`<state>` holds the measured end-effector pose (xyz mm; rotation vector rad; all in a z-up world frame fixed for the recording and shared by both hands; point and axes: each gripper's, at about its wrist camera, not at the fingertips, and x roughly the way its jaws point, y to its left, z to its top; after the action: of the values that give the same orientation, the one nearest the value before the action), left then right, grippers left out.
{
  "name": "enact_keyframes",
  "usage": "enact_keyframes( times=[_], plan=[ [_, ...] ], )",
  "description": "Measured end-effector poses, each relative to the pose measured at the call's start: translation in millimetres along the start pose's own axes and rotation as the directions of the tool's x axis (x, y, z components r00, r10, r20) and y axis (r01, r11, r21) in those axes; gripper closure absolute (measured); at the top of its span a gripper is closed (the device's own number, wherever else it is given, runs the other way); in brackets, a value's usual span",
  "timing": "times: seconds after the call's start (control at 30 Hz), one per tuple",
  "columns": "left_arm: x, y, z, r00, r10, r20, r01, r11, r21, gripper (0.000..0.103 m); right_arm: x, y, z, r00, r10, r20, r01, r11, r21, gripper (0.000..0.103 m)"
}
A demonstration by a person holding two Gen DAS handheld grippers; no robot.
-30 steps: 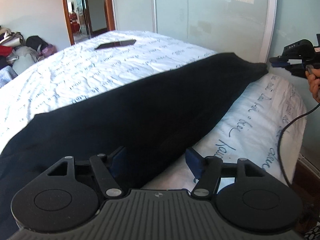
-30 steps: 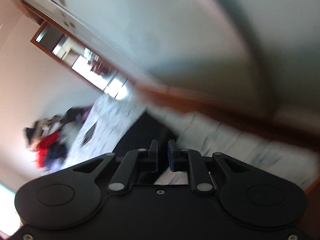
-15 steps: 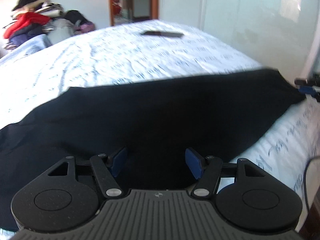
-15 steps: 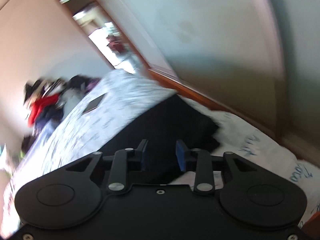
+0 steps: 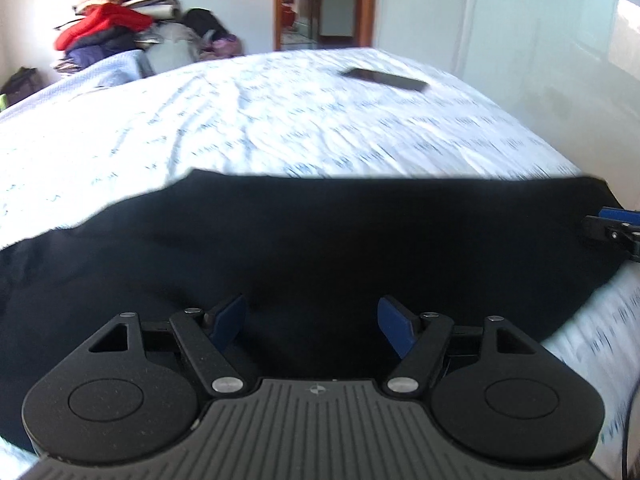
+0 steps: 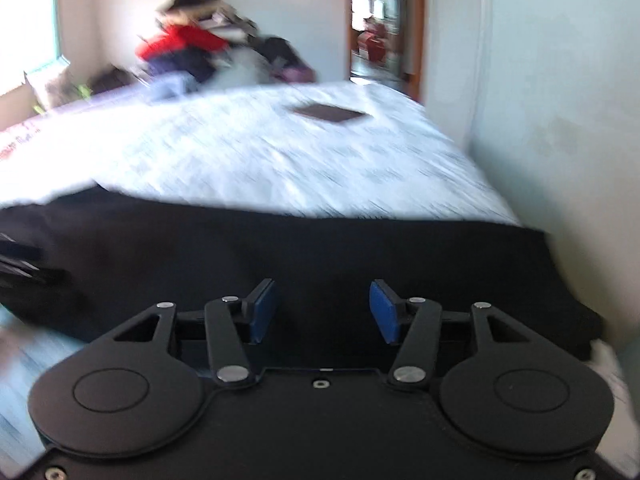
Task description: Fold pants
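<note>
Black pants (image 5: 320,248) lie spread flat across the near part of the bed (image 5: 280,120), a long dark band running side to side over the white sheet printed with script.

Left gripper (image 5: 312,322): fingers (image 5: 230,322) spread wide, blue pads facing each other across a broad gap. Nothing held between them. Black cloth fills the view beneath and ahead of the pads; whether they touch the fabric cannot be told.

Right gripper (image 6: 322,310): fingers (image 6: 262,308) also well apart, gap somewhat narrower than on the left, nothing pinched. They hover over the pants (image 6: 320,256) near the right-hand end of the cloth. View is motion-blurred.

In the left wrist view the right gripper's blue-tipped fingers (image 5: 614,226) show at the far right edge, at the end of the garment; contact is not clear.

A dark flat phone (image 5: 384,79) rests farther up the sheet, well apart from the pants. A pile of clothes (image 5: 108,32), red jacket on top, sits beyond the bed's far left corner. An open doorway (image 5: 320,4) stands behind the bed.
</note>
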<state>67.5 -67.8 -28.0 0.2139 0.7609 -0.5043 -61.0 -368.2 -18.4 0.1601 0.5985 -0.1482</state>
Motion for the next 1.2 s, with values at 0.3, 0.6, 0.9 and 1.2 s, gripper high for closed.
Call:
enact_keyframes(
  times=[0.3, 0.6, 0.9, 1.2],
  plan=[
    [40, 23, 35, 0.994, 0.097, -0.052, -0.097, 0.995, 0.004, 0.020, 108, 88, 24, 0.978, 0.107, -0.178, -0.162, 0.928, -0.336, 0.054],
    [55, 6, 49, 0.994, 0.112, 0.011, -0.113, 0.993, 0.043, 0.012, 91, 65, 51, 0.986, 0.133, -0.100, -0.154, 0.959, -0.238, 0.060],
    [55, -64, 31, 0.999, 0.033, 0.012, -0.034, 0.986, 0.160, 0.011, 95, -2, 26, 0.988, 0.027, -0.155, -0.052, 0.986, -0.157, 0.048],
    [64, -114, 31, 0.999, -0.045, 0.006, 0.044, 0.986, 0.164, 0.010, 34, -21, 14, 0.994, -0.085, -0.069, 0.075, 0.989, -0.128, 0.046]
  ],
)
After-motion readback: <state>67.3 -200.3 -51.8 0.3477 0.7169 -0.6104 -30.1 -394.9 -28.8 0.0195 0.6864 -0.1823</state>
